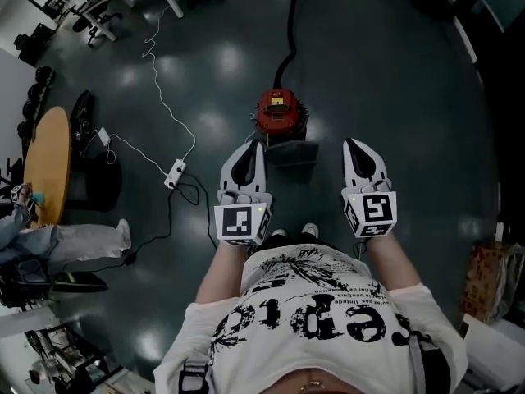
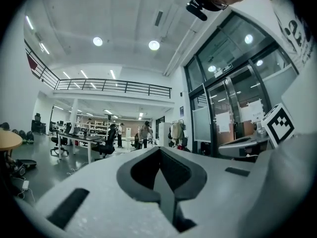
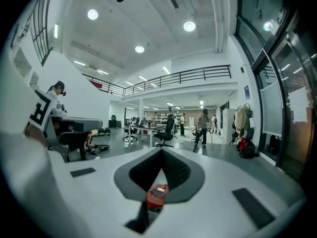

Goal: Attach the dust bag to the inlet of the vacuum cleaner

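A person stands on a glossy dark floor [image 1: 402,80] with a hand-held claw in each hand. The left claw [image 1: 253,150] and the right claw [image 1: 354,150] are both pressed together, and neither holds anything. The left gripper view shows the left claw's [image 2: 161,157] ribbed dark pads meeting along one seam inside smooth pale-grey shells, and the right claw [image 3: 162,155] looks the same.

The vacuum cleaner [image 1: 279,112], a squat, round, red-topped canister, sits on the floor in the upper centre of the head view, well apart from both claws. It also peeks through the gap beneath the right claw's pads [image 3: 157,196]. A black hose [image 1: 291,23] runs from it toward the top edge. A flat, dark-grey rectangular piece [image 1: 293,151] lies against its near side. It may be the dust bag, but whether it is fastened to the inlet cannot be told from here.

With both claws empty and held high, no attaching is under way, and the fitting appears either finished or not yet begun.

At left, a thin white cable [image 1: 160,97] snakes to a power strip [image 1: 174,173] near a round wooden desk [image 1: 45,158].
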{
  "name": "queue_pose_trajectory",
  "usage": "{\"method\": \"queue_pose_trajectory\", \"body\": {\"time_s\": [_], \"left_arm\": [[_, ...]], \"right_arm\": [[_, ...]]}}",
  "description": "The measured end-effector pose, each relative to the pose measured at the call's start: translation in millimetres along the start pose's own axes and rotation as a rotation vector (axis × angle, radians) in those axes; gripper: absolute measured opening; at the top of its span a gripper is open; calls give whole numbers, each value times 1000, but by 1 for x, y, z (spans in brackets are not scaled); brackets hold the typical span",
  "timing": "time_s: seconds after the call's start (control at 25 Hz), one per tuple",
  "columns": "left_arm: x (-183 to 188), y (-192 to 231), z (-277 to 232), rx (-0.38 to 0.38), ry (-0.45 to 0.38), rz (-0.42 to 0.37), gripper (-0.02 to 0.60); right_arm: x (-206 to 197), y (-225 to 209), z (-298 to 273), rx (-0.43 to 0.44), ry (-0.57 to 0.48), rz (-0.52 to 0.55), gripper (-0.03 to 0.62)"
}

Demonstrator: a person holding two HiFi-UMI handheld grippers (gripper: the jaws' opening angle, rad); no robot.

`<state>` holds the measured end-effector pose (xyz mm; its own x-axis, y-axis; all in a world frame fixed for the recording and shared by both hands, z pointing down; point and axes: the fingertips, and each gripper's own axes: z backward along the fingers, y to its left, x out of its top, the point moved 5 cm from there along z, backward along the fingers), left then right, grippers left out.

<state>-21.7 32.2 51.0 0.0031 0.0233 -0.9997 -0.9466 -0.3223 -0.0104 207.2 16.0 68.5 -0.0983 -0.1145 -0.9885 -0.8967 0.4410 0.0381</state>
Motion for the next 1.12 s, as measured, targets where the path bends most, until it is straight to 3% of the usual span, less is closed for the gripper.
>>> {"method": "queue_pose_trajectory", "body": {"time_s": [0.24,0.64,1.12], "left_arm": [[4,14,37,-51,-7,-8,3],[3,53,85,-124,-11,-9,3],[-16,69,88,-142,25,-2,3]], "right_arm": [[1,42,29,-30,-3,-22,2],[5,131,29,-32,-35,85,2],[-5,149,18,-34,8,56,2]]}}
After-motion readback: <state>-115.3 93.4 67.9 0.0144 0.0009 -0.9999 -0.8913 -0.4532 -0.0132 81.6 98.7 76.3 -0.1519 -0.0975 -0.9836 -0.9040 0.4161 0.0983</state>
